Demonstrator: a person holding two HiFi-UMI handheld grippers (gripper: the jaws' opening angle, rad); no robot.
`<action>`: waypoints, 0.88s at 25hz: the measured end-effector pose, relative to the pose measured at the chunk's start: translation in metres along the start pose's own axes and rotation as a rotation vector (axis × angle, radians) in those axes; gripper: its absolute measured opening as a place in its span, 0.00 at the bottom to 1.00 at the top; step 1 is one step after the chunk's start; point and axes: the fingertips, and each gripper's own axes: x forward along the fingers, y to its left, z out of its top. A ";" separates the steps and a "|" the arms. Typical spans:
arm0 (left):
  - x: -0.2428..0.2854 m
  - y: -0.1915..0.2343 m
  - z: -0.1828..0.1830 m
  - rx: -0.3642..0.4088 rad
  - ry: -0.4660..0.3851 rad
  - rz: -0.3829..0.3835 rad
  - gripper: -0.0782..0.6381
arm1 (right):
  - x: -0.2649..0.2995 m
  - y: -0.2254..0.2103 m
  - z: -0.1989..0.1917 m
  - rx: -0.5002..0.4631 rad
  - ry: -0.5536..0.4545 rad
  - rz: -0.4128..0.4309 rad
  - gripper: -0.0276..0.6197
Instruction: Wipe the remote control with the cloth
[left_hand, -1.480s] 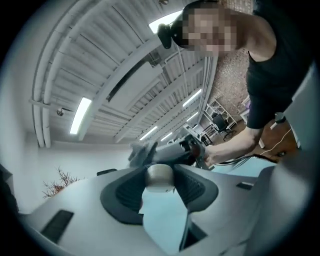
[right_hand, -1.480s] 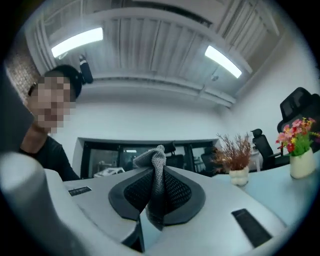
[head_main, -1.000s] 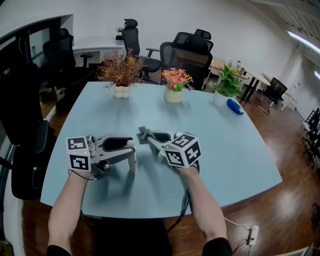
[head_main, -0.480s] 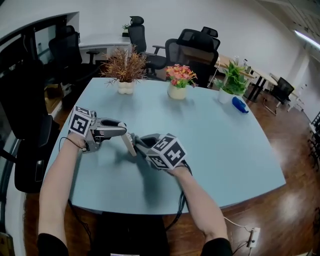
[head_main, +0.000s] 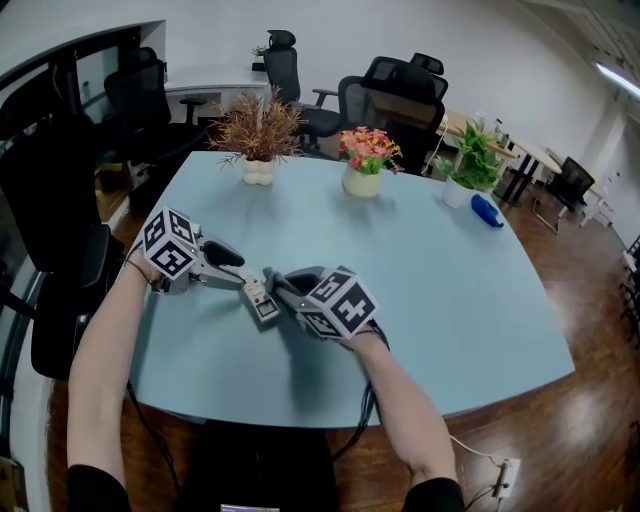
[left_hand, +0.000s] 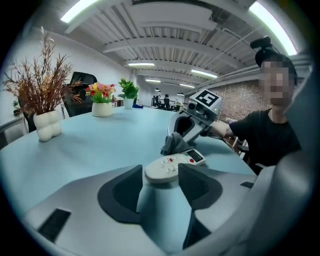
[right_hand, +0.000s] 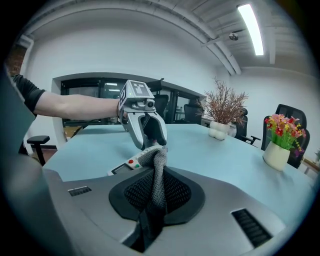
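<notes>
A white remote control (head_main: 262, 300) with red buttons lies flat on the pale blue table (head_main: 420, 300). Its near end (left_hand: 172, 164) sits between the jaws of my left gripper (head_main: 248, 283), which have just been opening; I see no firm press of the pads on it. My right gripper (head_main: 275, 285) is shut on a grey cloth (right_hand: 156, 180). The bunched cloth tip (left_hand: 175, 142) rests against the remote's far end, by its small display (right_hand: 125, 167). The two grippers face each other over the remote.
At the table's far side stand a dried plant in a white pot (head_main: 258, 170), a flower pot (head_main: 362, 180) and a green plant (head_main: 460, 190), with a blue object (head_main: 485, 212) at the right. Office chairs (head_main: 390, 95) stand behind. The near table edge runs just below my arms.
My left gripper came down and leftward with the remote, which now lies flat on the table, and its jaws have widened. My right gripper followed left and down with the cloth.
</notes>
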 end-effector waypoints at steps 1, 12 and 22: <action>0.000 0.001 -0.001 0.020 0.019 0.024 0.45 | 0.001 0.000 0.000 0.000 0.000 0.003 0.08; -0.019 0.030 0.016 -0.030 -0.017 0.475 0.45 | -0.013 -0.001 0.011 0.049 -0.047 0.002 0.09; 0.019 -0.032 -0.009 -0.198 0.144 0.580 0.66 | -0.040 -0.019 0.030 0.099 -0.180 -0.099 0.09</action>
